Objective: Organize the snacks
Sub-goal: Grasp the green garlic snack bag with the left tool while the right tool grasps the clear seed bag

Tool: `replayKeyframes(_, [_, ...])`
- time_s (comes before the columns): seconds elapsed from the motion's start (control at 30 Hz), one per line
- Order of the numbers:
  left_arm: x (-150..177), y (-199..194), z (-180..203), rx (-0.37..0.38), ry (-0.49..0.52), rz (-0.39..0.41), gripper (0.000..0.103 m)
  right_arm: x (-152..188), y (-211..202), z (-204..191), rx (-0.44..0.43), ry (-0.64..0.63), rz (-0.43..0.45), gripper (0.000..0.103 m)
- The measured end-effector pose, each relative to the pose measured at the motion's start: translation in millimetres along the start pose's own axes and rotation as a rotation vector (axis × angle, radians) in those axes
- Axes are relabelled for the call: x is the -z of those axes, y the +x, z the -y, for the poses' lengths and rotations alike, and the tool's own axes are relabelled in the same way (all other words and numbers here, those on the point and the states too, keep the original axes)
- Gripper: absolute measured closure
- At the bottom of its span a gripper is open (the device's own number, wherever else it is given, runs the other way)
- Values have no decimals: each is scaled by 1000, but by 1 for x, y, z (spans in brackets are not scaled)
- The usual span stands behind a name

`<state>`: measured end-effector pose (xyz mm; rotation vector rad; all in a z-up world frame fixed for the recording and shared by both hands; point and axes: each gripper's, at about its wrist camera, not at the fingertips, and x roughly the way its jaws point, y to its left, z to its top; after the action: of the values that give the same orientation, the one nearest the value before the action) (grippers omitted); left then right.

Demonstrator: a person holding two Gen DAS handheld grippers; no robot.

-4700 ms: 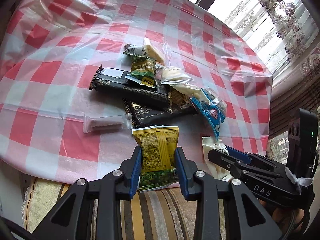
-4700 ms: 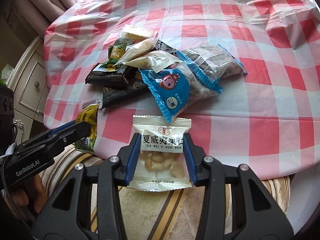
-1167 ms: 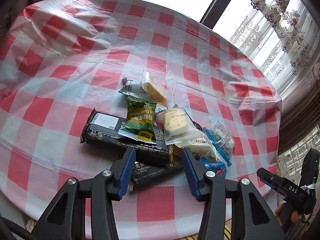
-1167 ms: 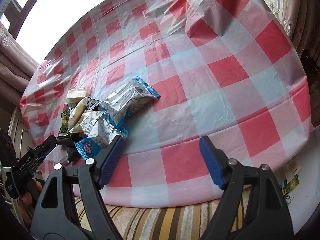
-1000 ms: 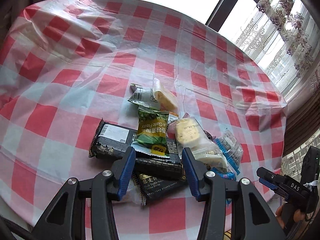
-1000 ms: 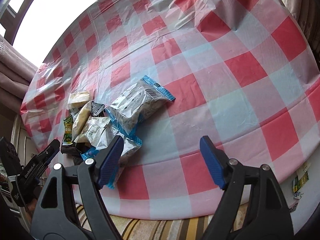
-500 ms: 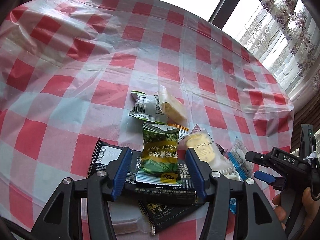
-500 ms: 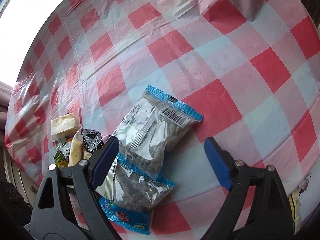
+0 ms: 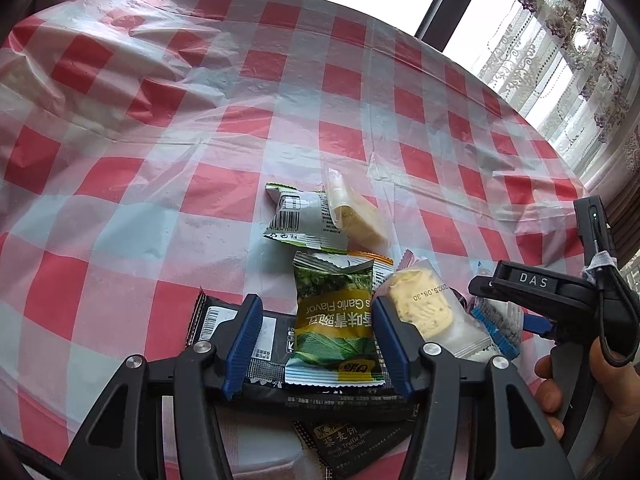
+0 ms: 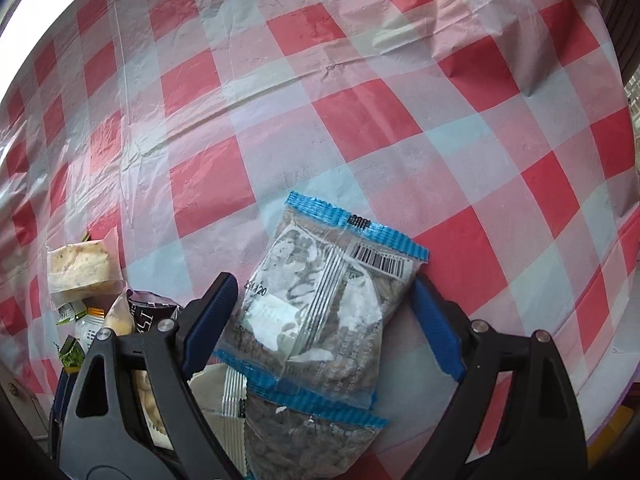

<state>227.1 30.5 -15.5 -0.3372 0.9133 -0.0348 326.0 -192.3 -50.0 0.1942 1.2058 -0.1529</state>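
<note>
Garlic packet [image 9: 335,330] lies on the long bar [image 9: 276,364], cake [image 9: 420,309] at right.

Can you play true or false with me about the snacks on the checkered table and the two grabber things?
1. The green garlic-flavor packet sits between the fingers of the left gripper. True.
2. The green packet lies on top of a long black packet. True.
3. The right gripper is closed tight with nothing between its fingers. False: its jaws stand wide apart, with a clear seed bag with blue ends between them.
4. The tablecloth is plain blue. False: it is red and white checks.
5. A round yellow cake in a clear wrapper lies right beside the green packet. True.
</note>
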Motion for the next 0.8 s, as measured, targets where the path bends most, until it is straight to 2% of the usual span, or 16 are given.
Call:
replayKeyframes(0.07, [-1, 2, 2, -2, 15, -4, 46, 0, 2, -7, 40, -78, 22, 14])
replayKeyframes(0.13, [-2, 3, 2, 3, 22, -8, 55, 1, 2, -6, 26, -122, 36, 14])
replayKeyframes(0.17, [-1, 4, 2, 9, 21, -14, 64, 1, 2, -5, 14, -133, 38, 14])
replayKeyframes(0.23, [-1, 4, 0, 14, 21, -10, 64, 2, 1, 0, -2, -158, 46, 14])
replayKeyframes(0.6, [2, -6, 1, 10, 26, 23, 68, 29, -15, 31, -69, -261, 118, 37])
replayKeyframes(0.8, [0, -19, 9, -10, 38, 64, 68, 41, -24, 51, -142, -265, 138, 39])
